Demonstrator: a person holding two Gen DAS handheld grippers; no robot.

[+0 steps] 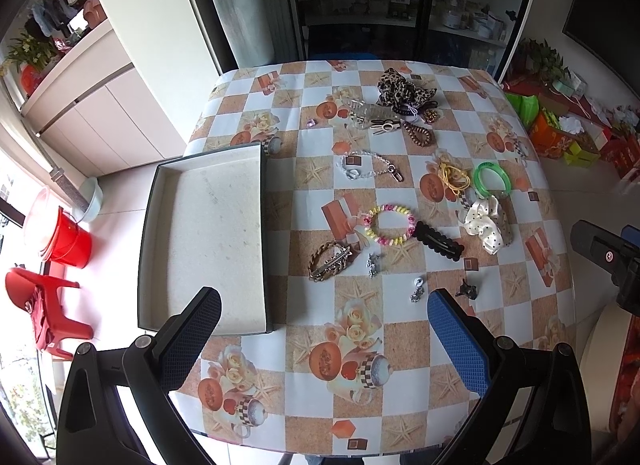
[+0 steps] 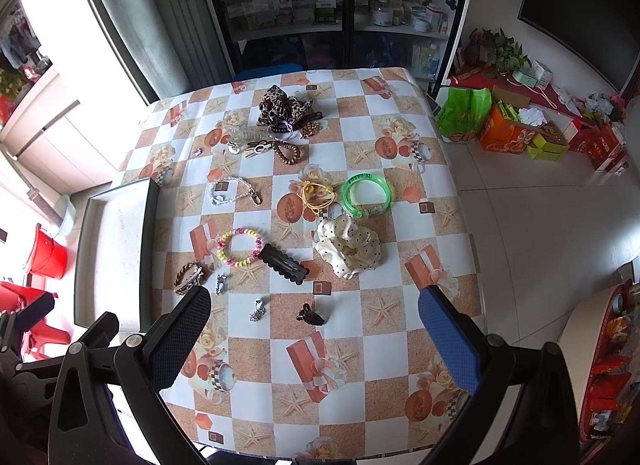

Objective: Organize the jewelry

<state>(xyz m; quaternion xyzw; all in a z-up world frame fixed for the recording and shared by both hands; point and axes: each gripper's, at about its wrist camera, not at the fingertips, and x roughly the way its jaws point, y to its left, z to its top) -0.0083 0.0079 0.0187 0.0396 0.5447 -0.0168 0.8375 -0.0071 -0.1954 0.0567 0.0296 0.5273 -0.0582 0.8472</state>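
Jewelry scattered all over the bench beside an empty tray, mostly light, slippery stuff like the beaded bracelet, best pinched across the band, both tongs wide open.

Green bangle; leopard scrunchie; checkered tablecloth

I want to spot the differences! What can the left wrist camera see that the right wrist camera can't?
Only the left wrist view shows the whole inside of the shallow grey tray, which has nothing in it, and a red plastic chair fully on the floor.

Only the right wrist view shows the bright green plastic bag in full on the floor, and the left gripper from the side.

Both show the checkered tablecloth, the green plastic bangle, the pastel beaded bracelet and the black scalloped hair clip.
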